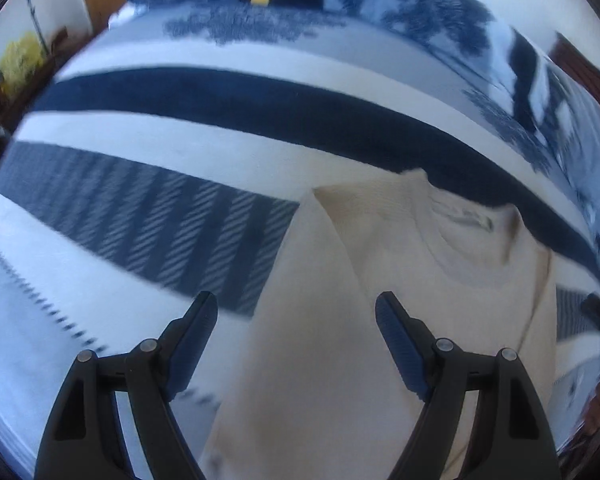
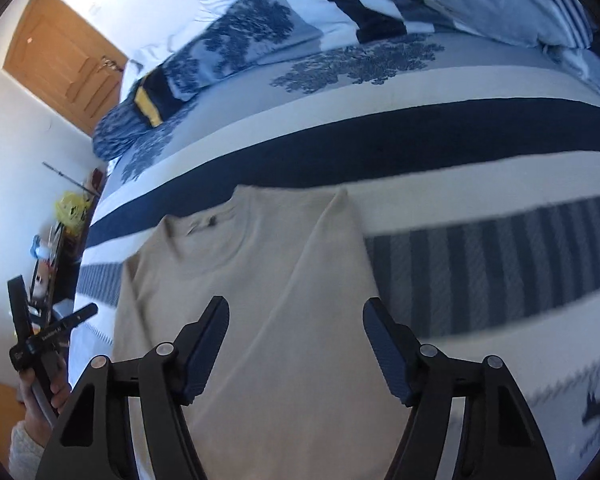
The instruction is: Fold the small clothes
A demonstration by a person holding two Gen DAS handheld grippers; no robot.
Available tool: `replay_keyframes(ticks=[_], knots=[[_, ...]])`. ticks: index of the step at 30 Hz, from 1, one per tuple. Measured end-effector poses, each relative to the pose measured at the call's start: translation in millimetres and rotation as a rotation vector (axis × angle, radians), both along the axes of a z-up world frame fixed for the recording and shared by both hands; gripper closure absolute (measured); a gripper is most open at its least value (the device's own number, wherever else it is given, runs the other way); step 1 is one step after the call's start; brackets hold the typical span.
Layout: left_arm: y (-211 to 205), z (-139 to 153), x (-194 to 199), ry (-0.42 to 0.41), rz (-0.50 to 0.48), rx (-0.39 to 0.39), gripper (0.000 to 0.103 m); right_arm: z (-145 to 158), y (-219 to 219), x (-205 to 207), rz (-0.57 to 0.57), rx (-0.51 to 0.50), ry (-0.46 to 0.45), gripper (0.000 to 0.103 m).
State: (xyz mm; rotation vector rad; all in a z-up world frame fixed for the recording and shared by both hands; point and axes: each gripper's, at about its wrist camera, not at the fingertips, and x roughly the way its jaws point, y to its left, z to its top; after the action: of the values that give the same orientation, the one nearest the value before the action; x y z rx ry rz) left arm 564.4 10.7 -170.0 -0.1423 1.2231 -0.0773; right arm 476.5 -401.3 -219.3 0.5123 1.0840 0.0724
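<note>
Left gripper (image 1: pixel 296 308): jaws stand wide apart, nothing between the blue pads, poised above the cream sweater (image 1: pixel 380 320) near its shoulder edge. No contact with the fabric can be confirmed.

Right gripper (image 2: pixel 296 312): jaws likewise well apart and empty, above the sweater's (image 2: pixel 260 300) chest area. No earlier view is available to confirm any jaw motion.

Sweater: lies flat, front up, on the bedspread (image 2: pixel 420 136), round neckline (image 2: pixel 204 240) toward the far side with a label visible inside the collar. One sleeve appears folded in along the body; its exact lie is blurred in the left wrist view.

In the right wrist view the left gripper (image 2: pixel 52 308) shows at the left edge, held by a hand (image 2: pixel 40 400) with a pale knitted cuff.

Bedspread: white, navy and striped grey bands, with blue tree prints further back. Beyond these, rumpled patterned pillows (image 2: pixel 252 36) and a dark garment with a yellow stripe (image 2: pixel 148 108). Far left: a wooden door (image 2: pixel 64 56) and a cluttered shelf (image 2: pixel 60 248) against the wall.
</note>
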Motion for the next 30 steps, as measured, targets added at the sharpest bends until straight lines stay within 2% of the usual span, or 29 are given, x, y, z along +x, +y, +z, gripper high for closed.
replay_keyframes(ticks=[2, 4, 6, 8, 10, 11, 12, 13, 14, 15, 16, 19, 23, 26, 27, 30], knots=[[-4.4, -14.9, 20.0, 0.029, 0.004, -0.022, 0.023, -13.4, -4.9, 25.1, -0.002, -0.017, 0.018, 0.03], [-10.8, -26.4, 35.9, 0.034, -0.002, -0.003, 0.027, -27.0, -10.3, 45.4, -0.013, -0.015, 0.052, 0.041], [-13.6, -36.5, 49.7, 0.045, 0.01, 0.01, 0.041, -44.8, -18.6, 64.9, -0.026, 0.021, 0.09, 0.052], [-11.6, -48.4, 62.1, 0.073, 0.034, -0.018, 0.053, -59.4, -22.1, 79.9, -0.027, 0.016, 0.123, 0.054], [-12.1, -50.9, 66.6, 0.057, 0.046, -0.001, 0.061, -73.4, -23.9, 93.4, -0.032, -0.009, 0.157, 0.054], [-11.2, -49.3, 66.4, 0.043, 0.046, -0.006, 0.082, -78.4, -23.3, 96.8, -0.033, -0.002, 0.167, 0.055], [-10.9, -48.1, 66.3, 0.044, 0.043, -0.014, 0.098, -81.6, -21.0, 99.5, -0.036, -0.024, 0.166, 0.062], [-9.8, -46.9, 65.9, 0.059, 0.043, -0.026, 0.098, -81.3, -17.4, 100.8, -0.035, -0.076, 0.174, 0.085], [-7.0, -41.8, 64.2, 0.05, 0.044, -0.031, 0.098, -79.9, -12.9, 101.7, -0.027, -0.139, 0.191, 0.093], [-4.0, -34.5, 61.3, 0.033, 0.045, -0.032, 0.098, -76.8, -9.7, 101.7, -0.015, -0.156, 0.197, 0.096], [1.2, -24.8, 55.4, 0.01, 0.055, -0.048, 0.098, -72.1, -8.9, 100.4, -0.015, -0.171, 0.202, 0.097], [18.5, 14.8, 25.7, -0.063, 0.058, -0.137, 0.099, -40.0, -11.0, 84.1, -0.023, -0.178, 0.128, 0.097], [35.0, 68.2, -31.9, -0.152, 0.018, -0.149, 0.099, 14.3, -11.7, 37.7, -0.025, -0.179, 0.039, 0.098], [48.2, 106.5, -95.4, -0.208, -0.01, -0.182, 0.099, 60.3, -7.7, -20.9, -0.007, -0.185, -0.039, 0.098], [49.8, 115.1, -112.8, -0.222, -0.016, -0.186, 0.099, 70.4, -4.0, -34.4, -0.003, -0.182, -0.055, 0.098], [60.4, 132.7, -186.6, -0.244, -0.033, -0.206, 0.099, 104.0, 3.0, -112.8, 0.014, -0.156, -0.121, 0.098]])
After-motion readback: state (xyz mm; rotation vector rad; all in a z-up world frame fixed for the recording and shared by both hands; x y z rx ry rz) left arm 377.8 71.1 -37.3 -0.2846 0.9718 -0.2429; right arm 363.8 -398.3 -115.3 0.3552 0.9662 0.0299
